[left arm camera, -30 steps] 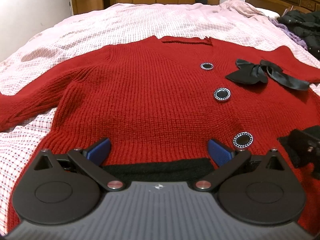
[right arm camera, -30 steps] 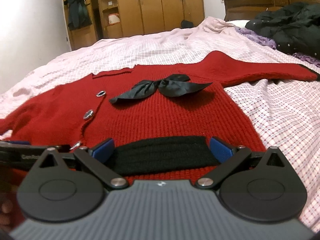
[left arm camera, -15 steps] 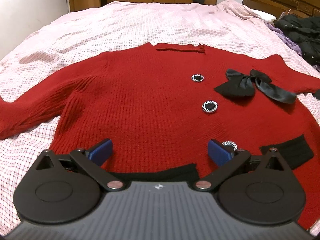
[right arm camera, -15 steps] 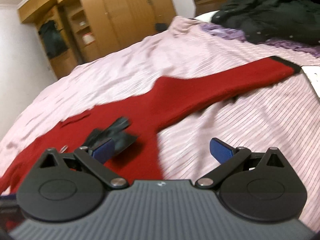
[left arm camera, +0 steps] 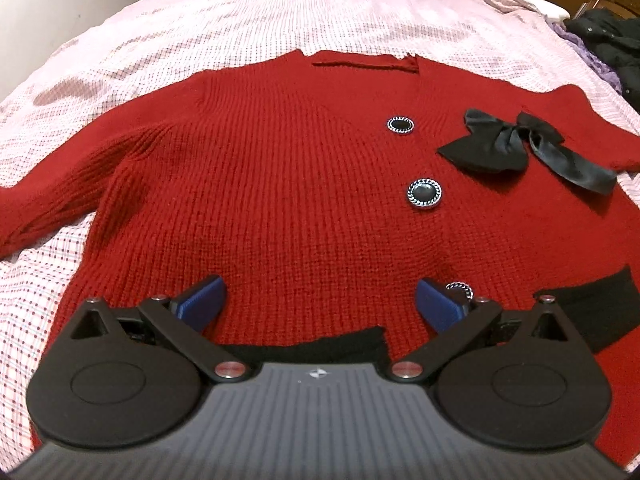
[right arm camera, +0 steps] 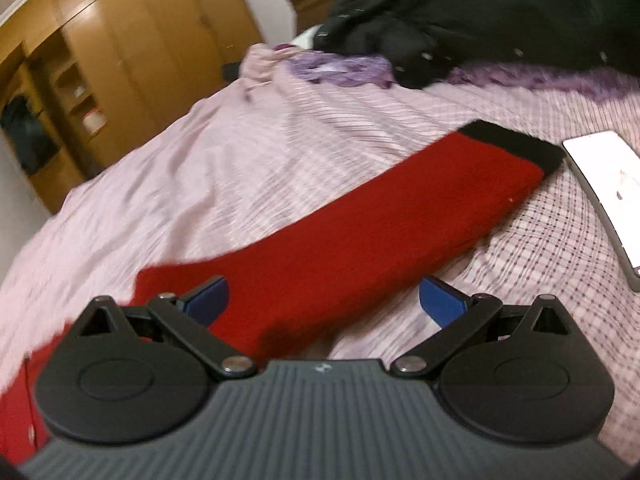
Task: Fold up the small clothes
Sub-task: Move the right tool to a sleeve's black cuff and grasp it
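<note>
A small red knit cardigan (left arm camera: 288, 184) lies flat, front up, on the bed, with round dark buttons (left arm camera: 424, 195), a black bow (left arm camera: 516, 148) and black hem patches (left arm camera: 592, 316). My left gripper (left arm camera: 320, 304) is open and empty, just above the hem. My right gripper (right arm camera: 324, 300) is open and empty, over the cardigan's right sleeve (right arm camera: 360, 232), which stretches out to a black cuff (right arm camera: 516, 144).
The bed has a pink checked sheet (left arm camera: 200, 32). A black jacket (right arm camera: 500, 12) and purple cloth (right arm camera: 344, 70) lie by the headboard. A white phone (right arm camera: 612, 184) lies right of the cuff. Wooden wardrobes (right arm camera: 132, 64) stand beyond the bed.
My right gripper has swung right from the cardigan's hem to over the right sleeve. My left gripper has risen and pulled back a little from the hem. Both stayed open.
</note>
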{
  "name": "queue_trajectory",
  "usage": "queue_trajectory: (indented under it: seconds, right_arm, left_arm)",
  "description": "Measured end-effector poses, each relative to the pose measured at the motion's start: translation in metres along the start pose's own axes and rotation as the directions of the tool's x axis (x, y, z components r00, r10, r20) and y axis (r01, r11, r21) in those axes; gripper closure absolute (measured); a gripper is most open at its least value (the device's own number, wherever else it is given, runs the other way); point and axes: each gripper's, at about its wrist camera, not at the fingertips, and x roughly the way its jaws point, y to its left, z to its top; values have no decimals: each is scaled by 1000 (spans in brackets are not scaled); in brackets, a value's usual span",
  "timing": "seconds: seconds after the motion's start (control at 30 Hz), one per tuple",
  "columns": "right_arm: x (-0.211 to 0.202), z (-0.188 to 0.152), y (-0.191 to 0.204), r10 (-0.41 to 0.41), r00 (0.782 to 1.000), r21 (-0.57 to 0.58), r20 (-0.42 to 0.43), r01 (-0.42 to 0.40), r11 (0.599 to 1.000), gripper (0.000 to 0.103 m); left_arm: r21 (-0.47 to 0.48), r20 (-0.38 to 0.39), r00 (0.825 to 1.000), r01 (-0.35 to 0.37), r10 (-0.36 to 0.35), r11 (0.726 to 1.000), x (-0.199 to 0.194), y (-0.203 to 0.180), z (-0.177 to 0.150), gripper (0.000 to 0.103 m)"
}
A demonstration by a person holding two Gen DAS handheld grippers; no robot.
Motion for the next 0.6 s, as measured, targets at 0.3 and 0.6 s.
queue_trajectory:
  seconds: [0.3, 0.6]
  right_arm:
    - [30, 15, -19, -58, 998, 80, 31, 55, 995, 0]
    - [46, 23, -22, -64, 996, 97, 54, 59, 994, 0]
  left_arm:
    - [12, -8, 1000, -12, 12, 1000, 4, -3, 1, 0]
    - [18, -2, 1000, -17, 17, 1000, 4, -4, 0, 0]
